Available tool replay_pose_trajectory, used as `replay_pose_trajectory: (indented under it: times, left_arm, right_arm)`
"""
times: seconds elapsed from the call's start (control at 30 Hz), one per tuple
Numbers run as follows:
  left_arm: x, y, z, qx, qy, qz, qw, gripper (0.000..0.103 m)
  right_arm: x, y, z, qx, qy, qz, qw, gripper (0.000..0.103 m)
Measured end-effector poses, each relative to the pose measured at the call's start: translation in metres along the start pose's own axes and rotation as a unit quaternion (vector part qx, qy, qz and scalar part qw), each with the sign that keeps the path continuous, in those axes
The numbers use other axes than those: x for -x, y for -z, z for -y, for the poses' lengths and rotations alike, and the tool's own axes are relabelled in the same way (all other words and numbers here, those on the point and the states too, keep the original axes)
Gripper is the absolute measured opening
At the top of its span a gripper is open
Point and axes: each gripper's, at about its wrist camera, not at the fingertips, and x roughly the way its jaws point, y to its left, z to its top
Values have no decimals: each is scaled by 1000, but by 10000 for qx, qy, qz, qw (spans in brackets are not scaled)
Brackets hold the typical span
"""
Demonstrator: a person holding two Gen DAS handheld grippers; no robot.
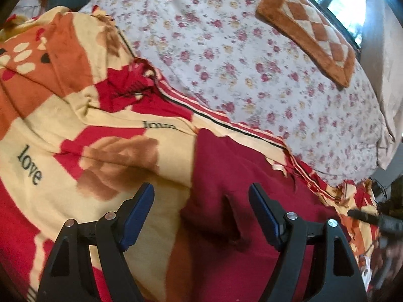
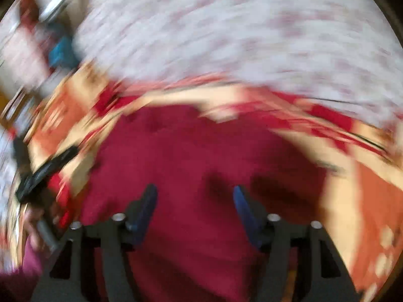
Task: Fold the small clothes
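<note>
Red cloth [image 1: 226, 176] sits right under both my claws, left claw [image 1: 201, 196] and right claw [image 2: 195, 196] spread wide, nothing pinched, right looks nearer.

Two hand-held grippers angle downward, side by side. The left gripper [image 1: 201, 196], sharp in its own camera, has its blue-padded fingers [image 1: 141, 206] spread wide, nothing between them. The right gripper [image 2: 195, 198], heavily blurred, likewise shows its jaws parted, the pads clear of anything.
</note>
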Motion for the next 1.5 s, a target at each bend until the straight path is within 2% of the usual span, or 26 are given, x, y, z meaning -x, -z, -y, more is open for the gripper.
replay_pose_trajectory:
  times: [0.1, 0.17, 0.23, 0.3, 0.33, 0.37, 0.43, 0.47, 0.5, 0.57, 0.6, 0.67, 0.7, 0.8, 0.83, 0.9, 1.0, 1.07, 1.13, 1.23, 1.33, 1.4, 1.5]
  left_arm:
    - [-6, 7, 16, -356, -46, -58, 9993, 59]
    - [-14, 13, 29, -640, -80, -197, 9977, 59]
    - [-20, 18, 37, -835, -106, -290, 9960, 59]
    - [-27, 22, 45, -1024, -146, -367, 9940, 59]
    - [-29, 24, 48, -1105, -171, -392, 9930, 59]
    - [-31, 25, 50, -1177, -206, -399, 9920, 59]
    - [-31, 26, 53, -1261, -245, -378, 9910, 59]
    - [-31, 26, 53, -1262, -232, -370, 9910, 59]
    - [-31, 26, 52, -1230, -214, -358, 9915, 59]
    - [-35, 25, 52, -1205, -226, -402, 9916, 59]
    - [-37, 25, 53, -1216, -247, -429, 9913, 59]
    - [-38, 26, 55, -1282, -297, -436, 9903, 59]
    - [-37, 27, 55, -1312, -305, -426, 9900, 59]
    - [-38, 27, 55, -1307, -320, -443, 9899, 59]
    - [-38, 28, 55, -1312, -323, -442, 9898, 59]
    - [-38, 28, 55, -1327, -331, -435, 9896, 59]
    - [-38, 28, 54, -1333, -359, -425, 9895, 59]
    - [-36, 28, 53, -1327, -365, -403, 9897, 59]
    - [-32, 28, 53, -1306, -389, -339, 9901, 59]
    - [-22, 28, 55, -1319, -261, -178, 9908, 59]
    - [-18, 28, 61, -1489, -330, -53, 9883, 59]
    - [-24, 30, 62, -1570, -454, -172, 9864, 59]
    - [-35, 33, 59, -1549, -603, -368, 9854, 59]
  right_arm:
    - [14, 2, 72, -980, 758, 221, 9920, 72]
    - [9, 9, 108, -1521, 957, 209, 9835, 72]
    - [-2, 16, 123, -1763, 719, 123, 9816, 72]
    - [-22, 20, 123, -1788, 308, -24, 9834, 72]
    - [-30, 21, 121, -1708, 218, -71, 9850, 63]
    - [-36, 20, 118, -1577, 247, -110, 9871, 37]
    - [-35, 15, 111, -1128, 696, -27, 9912, 18]
    - [-28, 12, 113, -1069, 810, 148, 9908, 14]
    - [-23, 7, 115, -1079, 895, 258, 9898, 14]
    - [-19, -1, 125, -1125, 1330, 433, 9838, 14]
    - [-23, -1, 129, -1159, 1427, 351, 9823, 14]
    - [-34, 5, 132, -1120, 1350, -30, 9845, 17]
    - [-31, 7, 130, -1084, 1411, -23, 9840, 20]
    - [-3, 11, 117, -1113, 1422, 326, 9830, 35]
    - [10, 12, 107, -1029, 1296, 476, 9851, 35]
    - [20, 14, 87, -742, 1212, 511, 9885, 35]
    - [12, 44, 67, -166, 1412, 84, 9898, 35]
    - [-5, 70, 70, -108, 1659, -344, 9855, 34]
    - [5, 84, 76, -272, 1527, -24, 9879, 36]
    - [26, 81, 83, -710, 1329, 137, 9885, 39]
    - [38, 69, 75, -561, 1422, 350, 9876, 39]
    - [39, 58, 70, -587, 1360, 469, 9879, 39]
    - [20, 42, 74, -748, 1172, 487, 9891, 39]
